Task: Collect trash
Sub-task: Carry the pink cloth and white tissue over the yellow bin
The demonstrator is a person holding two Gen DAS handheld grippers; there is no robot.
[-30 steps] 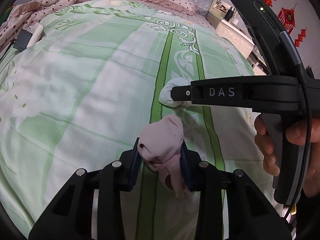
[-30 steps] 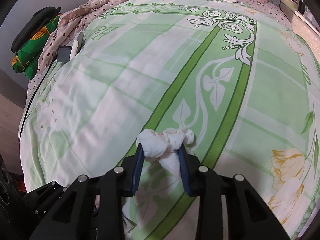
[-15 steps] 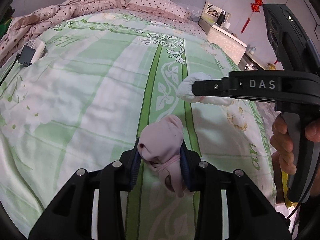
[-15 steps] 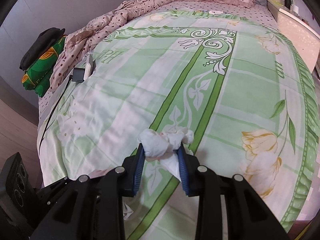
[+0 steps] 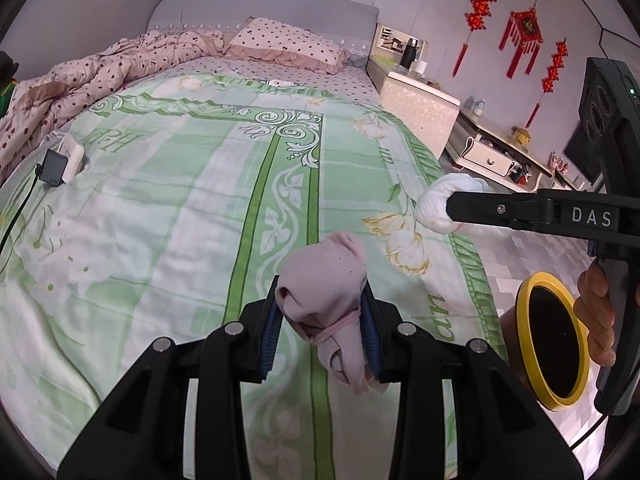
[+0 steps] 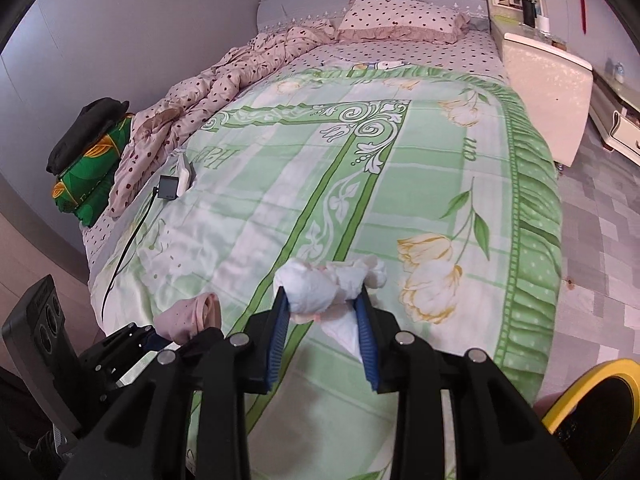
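My left gripper [image 5: 322, 312] is shut on a crumpled pink cloth wad [image 5: 324, 280] and holds it above the green flowered bedspread [image 5: 180, 208]. The pink wad also shows in the right wrist view [image 6: 188, 314]. My right gripper [image 6: 322, 312] is shut on a crumpled white tissue [image 6: 320, 284], held above the bed's right side. In the left wrist view the right gripper and its tissue [image 5: 436, 204] hang past the bed's right edge. A yellow-rimmed bin [image 5: 554, 340] with a black inside stands below the right hand, and also shows in the right wrist view [image 6: 592, 400].
A black device with a cable [image 5: 54, 168] and a white box lie on the bed's left side. A dotted pink quilt [image 5: 100, 76] and pillow [image 5: 288, 44] lie at the head. A white nightstand [image 5: 416, 112] and low cabinet stand to the right. A green bundle [image 6: 92, 176] lies at the far left.
Both grippers have risen and pulled back from the bed with their wads. The right gripper has swung right past the bed edge, and the yellow-rimmed bin has come into view.
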